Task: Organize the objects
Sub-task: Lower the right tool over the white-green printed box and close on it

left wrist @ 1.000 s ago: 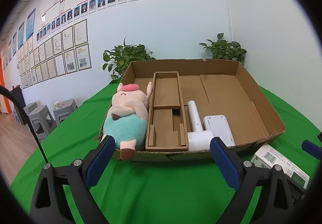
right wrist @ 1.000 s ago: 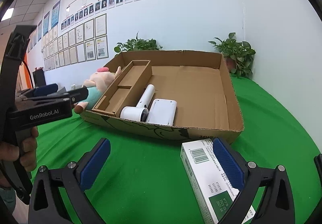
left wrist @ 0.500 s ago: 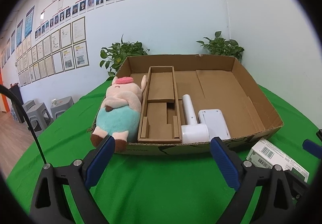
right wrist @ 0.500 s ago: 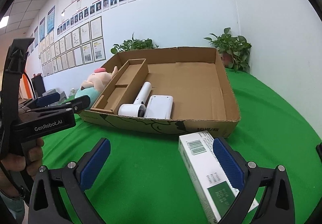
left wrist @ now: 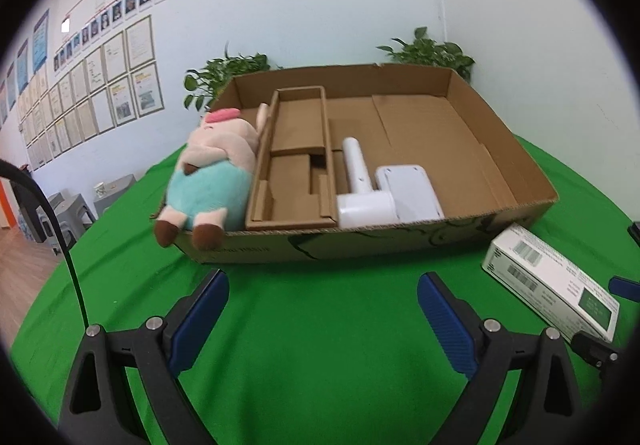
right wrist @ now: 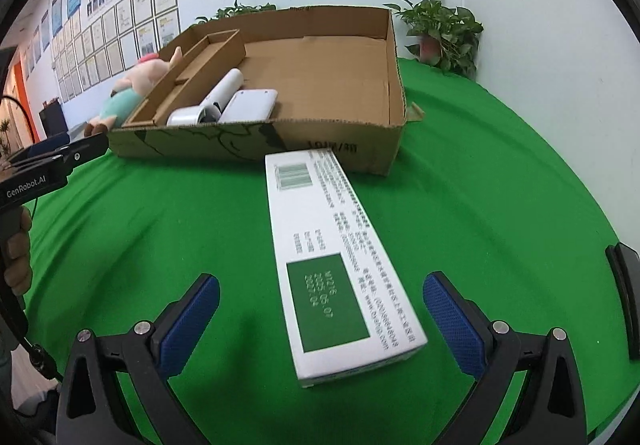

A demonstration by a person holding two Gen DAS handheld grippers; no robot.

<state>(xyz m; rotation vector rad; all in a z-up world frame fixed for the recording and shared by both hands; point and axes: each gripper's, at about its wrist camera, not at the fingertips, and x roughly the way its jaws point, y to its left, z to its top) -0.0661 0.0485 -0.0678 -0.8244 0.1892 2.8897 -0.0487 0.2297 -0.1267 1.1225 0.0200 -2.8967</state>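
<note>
Your right gripper (right wrist: 316, 319) stands wide open and holds nothing; its blue pads flank the near end of the white carton (right wrist: 334, 255), which lies flat on the green cloth (right wrist: 160, 229), long axis running away from you, far end close to the front wall of the cardboard box (right wrist: 304, 143); whether it touches that wall I cannot tell. Lower until both pads sit level with the carton's long sides, centre it between them, then close squarely across the narrow width; a grip at the very end may let the far end droop, so I judge a hold nearer the middle safer. Your left gripper (left wrist: 322, 315) is likewise spread wide and empty, hovering over bare cloth in front of the box; keep it clear. Farther on, inside the box, the white dryer-shaped device (left wrist: 362, 193) and the white slab (left wrist: 408, 191) lie beside the cardboard insert (left wrist: 292, 165), with the plush pig (left wrist: 212, 173) at the left edge; the open floor on the right looks the likely spot.
</note>
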